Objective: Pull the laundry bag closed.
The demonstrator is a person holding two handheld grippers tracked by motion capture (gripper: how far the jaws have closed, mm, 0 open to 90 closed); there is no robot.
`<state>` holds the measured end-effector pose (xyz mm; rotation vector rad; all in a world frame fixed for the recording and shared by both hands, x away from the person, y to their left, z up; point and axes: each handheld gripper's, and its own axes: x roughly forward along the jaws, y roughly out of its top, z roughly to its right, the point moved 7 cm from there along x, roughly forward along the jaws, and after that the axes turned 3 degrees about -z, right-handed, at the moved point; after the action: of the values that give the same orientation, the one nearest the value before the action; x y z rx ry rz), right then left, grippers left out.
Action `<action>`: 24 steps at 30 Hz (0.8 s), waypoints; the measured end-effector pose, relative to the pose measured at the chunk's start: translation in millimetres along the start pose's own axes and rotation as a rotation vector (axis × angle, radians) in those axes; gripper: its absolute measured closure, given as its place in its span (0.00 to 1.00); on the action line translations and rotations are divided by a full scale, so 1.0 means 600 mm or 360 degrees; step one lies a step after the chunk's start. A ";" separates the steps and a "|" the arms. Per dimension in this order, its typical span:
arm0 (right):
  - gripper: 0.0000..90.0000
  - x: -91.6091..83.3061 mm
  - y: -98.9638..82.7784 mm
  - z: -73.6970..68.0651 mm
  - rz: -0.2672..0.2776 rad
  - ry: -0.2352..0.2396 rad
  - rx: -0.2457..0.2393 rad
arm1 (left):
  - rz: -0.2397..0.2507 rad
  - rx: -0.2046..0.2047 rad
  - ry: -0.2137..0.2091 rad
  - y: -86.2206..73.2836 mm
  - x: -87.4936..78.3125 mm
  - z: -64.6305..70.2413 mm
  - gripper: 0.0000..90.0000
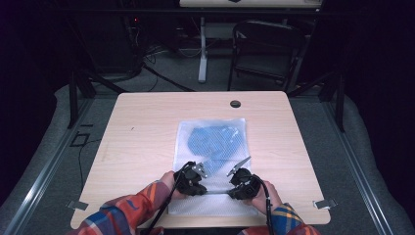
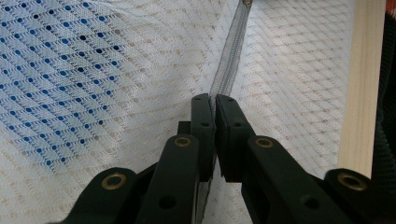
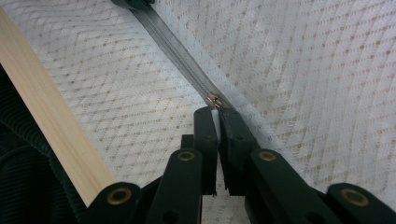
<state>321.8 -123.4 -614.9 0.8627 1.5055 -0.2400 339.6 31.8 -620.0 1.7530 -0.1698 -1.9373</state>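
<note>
High view: a white mesh bag (image 1: 211, 147) lies flat at the centre of the wooden table (image 1: 137, 132), its near end reaching the lower middle of the frame, and a blue item (image 1: 215, 141) shows through the mesh in the bag's upper half. The left gripper (image 1: 192, 177) and the right gripper (image 1: 241, 182) sit side by side on the bag's near part, just left and just right of the picture's centre line, each held by a hand in a plaid sleeve (image 1: 128, 211) coming up from the bottom edge.

In the left gripper view, the black jaws are pressed together on the grey zipper (image 2: 229, 60), which runs from the jaw tips up to the top centre of the frame; the blue item fills the upper left behind the mesh, and the table's edge is a pale strip at the right.

In the right gripper view, the jaws are likewise closed, pinching the zipper right at its small brass pull (image 3: 214, 100), at mid-frame. The zipper tape runs from there to the upper left, with the table's edge slanting along the left side.
</note>
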 end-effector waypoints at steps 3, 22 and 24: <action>0.96 -0.002 -0.002 0.001 -0.0009 0.0003 0.0015 | 0.0003 0.0001 0.0000 0.000 0.000 0.000 0.96; 0.96 -0.009 -0.010 0.009 -0.0036 -0.0023 0.0011 | 0.0000 0.0003 -0.0003 0.000 0.000 0.000 0.96; 0.96 -0.010 -0.011 0.010 -0.0046 -0.0019 0.0006 | 0.0001 0.0002 -0.0003 0.000 0.000 0.000 0.96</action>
<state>321.8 -133.8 -612.6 0.8417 1.5074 -0.2692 339.7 32.1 -620.2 1.7517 -0.1724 -1.9393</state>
